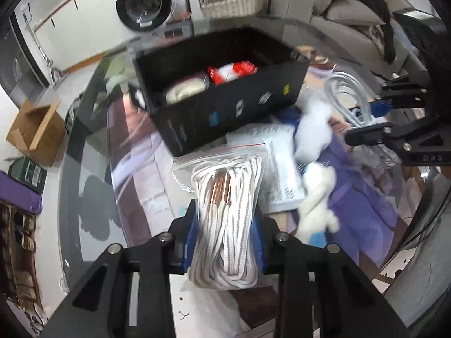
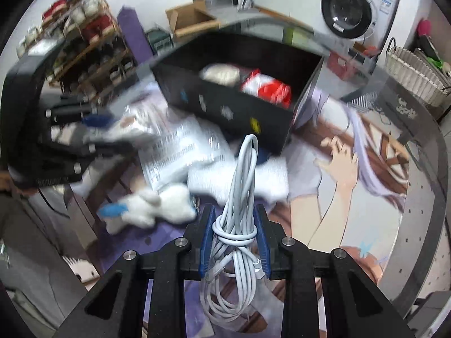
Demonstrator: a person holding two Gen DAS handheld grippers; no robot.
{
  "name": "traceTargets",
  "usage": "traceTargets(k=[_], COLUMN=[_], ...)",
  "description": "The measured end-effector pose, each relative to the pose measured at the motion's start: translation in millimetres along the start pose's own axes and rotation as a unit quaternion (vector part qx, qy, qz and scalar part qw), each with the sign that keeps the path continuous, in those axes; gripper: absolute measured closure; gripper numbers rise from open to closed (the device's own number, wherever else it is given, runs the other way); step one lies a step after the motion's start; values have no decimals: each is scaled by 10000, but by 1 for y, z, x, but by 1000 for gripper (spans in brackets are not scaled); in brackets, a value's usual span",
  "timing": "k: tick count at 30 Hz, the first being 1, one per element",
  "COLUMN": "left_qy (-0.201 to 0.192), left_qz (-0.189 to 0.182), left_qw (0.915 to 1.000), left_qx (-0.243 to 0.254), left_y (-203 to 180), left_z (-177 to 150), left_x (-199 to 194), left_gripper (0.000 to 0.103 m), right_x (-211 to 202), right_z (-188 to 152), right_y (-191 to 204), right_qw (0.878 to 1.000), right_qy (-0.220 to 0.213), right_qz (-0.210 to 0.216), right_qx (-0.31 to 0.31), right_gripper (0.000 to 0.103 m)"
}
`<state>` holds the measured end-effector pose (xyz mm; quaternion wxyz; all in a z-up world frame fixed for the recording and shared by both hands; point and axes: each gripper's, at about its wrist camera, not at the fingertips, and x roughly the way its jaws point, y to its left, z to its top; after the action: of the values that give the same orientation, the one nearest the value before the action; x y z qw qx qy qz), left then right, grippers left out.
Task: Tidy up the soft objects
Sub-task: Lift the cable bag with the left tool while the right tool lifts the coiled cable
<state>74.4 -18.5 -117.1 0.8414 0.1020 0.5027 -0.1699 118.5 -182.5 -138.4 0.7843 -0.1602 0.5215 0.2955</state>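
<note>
My left gripper (image 1: 225, 219) is shut on a clear zip bag of white rope (image 1: 225, 217), held above the table in front of a black bin (image 1: 225, 107). The bin holds a red-and-white bundle (image 1: 234, 71) and a cream bundle (image 1: 186, 88). My right gripper (image 2: 235, 222) is shut on a coiled white cable (image 2: 236, 225), also in front of the bin (image 2: 234, 107). White plush toys (image 2: 152, 205) and a white printed pouch (image 2: 180, 152) lie on the table between the grippers. The right gripper also shows in the left wrist view (image 1: 369, 129).
The table carries a printed anime mat (image 2: 352, 174) and a purple cloth (image 1: 363, 197). A washing machine (image 1: 145, 2), a wicker basket (image 1: 234, 1), a cardboard box (image 1: 36, 132) and a shoe rack (image 2: 84, 36) stand around the table.
</note>
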Motion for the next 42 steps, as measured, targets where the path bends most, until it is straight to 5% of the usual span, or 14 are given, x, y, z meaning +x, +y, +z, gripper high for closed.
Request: traceTargets(k=[4,10,14,22,30,42], left_qy=[-857,-2400,-3276,-4117,-4148,-4105], left_qz=[240,289,575,974,829,799], left_qw=[9958,9700,9429,9061,9059,9078], left_qx=[221,240,201,-88,-193,-318], left_y=[-8,-14,-17,-9,2,-4], left_z=[7,9,0,-20,-27,-18], left_x=[-31,-89,-126,-163,-165,-163], left_gripper=[72,71,71,71,71,71], right_x=[-19,-73,-113,-166,-169,-163], right_z=[10,18,20,-2,-12,-14], right_y=[-1,8,24,59,63,59], right_qw=[9987,9812,9553,8929,8818,8847], right_qy=[-506,-1925,-2948,-4426,-4645,-4603], right_qz=[31,78,-99,-552,-561,-519], right_qx=[104,129,-203,-617,-596,-513], right_gripper=[75,75,75,75,75,75])
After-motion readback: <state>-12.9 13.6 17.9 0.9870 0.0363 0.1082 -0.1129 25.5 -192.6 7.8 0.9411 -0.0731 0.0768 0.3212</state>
